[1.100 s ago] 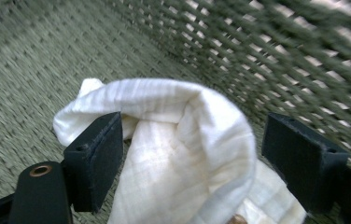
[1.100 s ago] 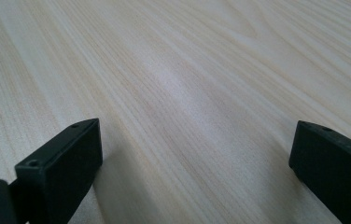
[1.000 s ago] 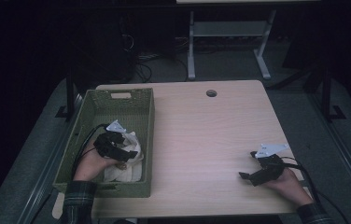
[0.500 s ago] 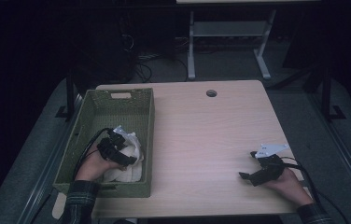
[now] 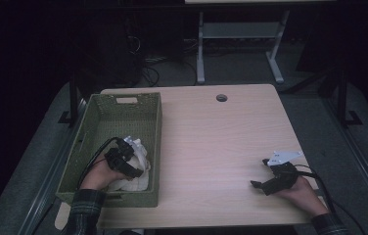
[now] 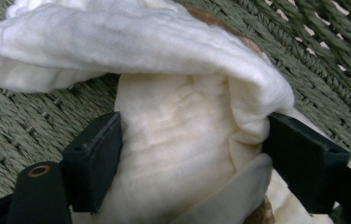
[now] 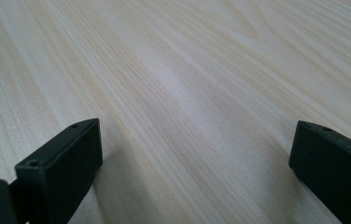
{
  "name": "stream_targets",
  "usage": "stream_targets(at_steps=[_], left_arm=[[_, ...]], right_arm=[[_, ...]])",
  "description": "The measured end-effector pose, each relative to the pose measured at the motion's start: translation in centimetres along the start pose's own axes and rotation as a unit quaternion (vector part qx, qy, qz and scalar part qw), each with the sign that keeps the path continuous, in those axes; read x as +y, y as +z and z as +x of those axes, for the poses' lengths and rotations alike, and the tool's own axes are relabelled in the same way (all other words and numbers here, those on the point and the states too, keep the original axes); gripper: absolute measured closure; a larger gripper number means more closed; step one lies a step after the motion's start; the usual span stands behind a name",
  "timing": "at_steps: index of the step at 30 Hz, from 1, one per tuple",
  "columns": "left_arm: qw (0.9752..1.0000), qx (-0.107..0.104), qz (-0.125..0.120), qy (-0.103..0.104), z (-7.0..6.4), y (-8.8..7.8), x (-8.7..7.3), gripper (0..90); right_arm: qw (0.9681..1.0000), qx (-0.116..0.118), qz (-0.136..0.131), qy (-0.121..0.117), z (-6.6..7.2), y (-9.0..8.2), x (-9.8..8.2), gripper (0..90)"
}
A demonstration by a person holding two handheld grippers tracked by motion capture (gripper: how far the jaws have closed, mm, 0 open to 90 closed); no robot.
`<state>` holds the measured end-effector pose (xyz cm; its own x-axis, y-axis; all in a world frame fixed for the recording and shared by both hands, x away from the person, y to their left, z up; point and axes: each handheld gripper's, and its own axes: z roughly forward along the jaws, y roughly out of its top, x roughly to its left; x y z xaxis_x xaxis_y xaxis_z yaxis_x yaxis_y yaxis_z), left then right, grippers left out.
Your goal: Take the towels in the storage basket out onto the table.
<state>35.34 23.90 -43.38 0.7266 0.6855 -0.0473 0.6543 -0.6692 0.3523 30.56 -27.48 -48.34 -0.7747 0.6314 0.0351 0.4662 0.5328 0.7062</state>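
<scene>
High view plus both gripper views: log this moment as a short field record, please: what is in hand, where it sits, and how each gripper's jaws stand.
work surface: wooden table
container: green woven basket, at the table's left side
item in hand: white cloth, bunched, lying in the basket
left gripper: inside the basket, jaws astride the cloth and just closing further, both against its folds
right gripper: low over bare table at the right, jaws open, nothing between them

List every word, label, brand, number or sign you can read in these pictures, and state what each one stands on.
None: no readable text on the white cloth, the green woven basket, the wooden table, the left gripper or the right gripper.
</scene>
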Motion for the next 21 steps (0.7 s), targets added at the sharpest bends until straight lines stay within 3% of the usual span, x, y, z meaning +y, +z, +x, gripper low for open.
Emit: stream_targets(at_steps=[3, 6, 9, 12, 13, 15, 16, 17, 21], left_arm=[[1.0000, 0.006, 0.003, 0.003, -0.1, -0.1, 0.0, 25.8], [0.9999, 0.009, 0.006, 0.001, -0.1, -0.4, 0.0, 36.3], [0.9998, -0.011, 0.003, -0.014, 0.0, -0.8, 0.0, 57.2], [0.9997, -0.017, -0.012, -0.015, 0.1, -1.5, -0.1, 69.2], [0.9997, -0.017, -0.012, -0.015, 0.1, -1.5, -0.1, 71.3], [0.9984, -0.017, -0.046, -0.030, 0.2, -2.3, -0.2, 73.5], [0.9984, -0.017, -0.046, -0.030, 0.2, -2.3, -0.2, 74.0], [0.9974, -0.020, -0.061, -0.033, 0.3, -2.7, -0.3, 74.2], [0.9957, -0.024, -0.086, -0.024, 0.2, -3.2, -0.4, 74.3]], right_arm=[[1.0000, 0.000, 0.000, 0.000, 0.0, 0.0, 0.0, 2.4], [1.0000, 0.000, 0.000, 0.000, 0.0, 0.0, 0.0, 2.4], [1.0000, 0.000, 0.000, 0.000, 0.0, 0.0, 0.0, 2.4], [1.0000, 0.000, 0.000, 0.000, 0.0, 0.0, 0.0, 2.4], [1.0000, 0.000, 0.000, 0.000, 0.0, 0.0, 0.0, 2.4], [1.0000, 0.000, 0.000, 0.000, 0.0, 0.0, 0.0, 2.4], [1.0000, 0.000, 0.000, 0.000, 0.0, 0.0, 0.0, 2.4], [1.0000, 0.000, 0.000, 0.000, 0.0, 0.0, 0.0, 2.4], [1.0000, 0.000, 0.001, 0.001, 0.0, 0.0, 0.0, 2.4]])
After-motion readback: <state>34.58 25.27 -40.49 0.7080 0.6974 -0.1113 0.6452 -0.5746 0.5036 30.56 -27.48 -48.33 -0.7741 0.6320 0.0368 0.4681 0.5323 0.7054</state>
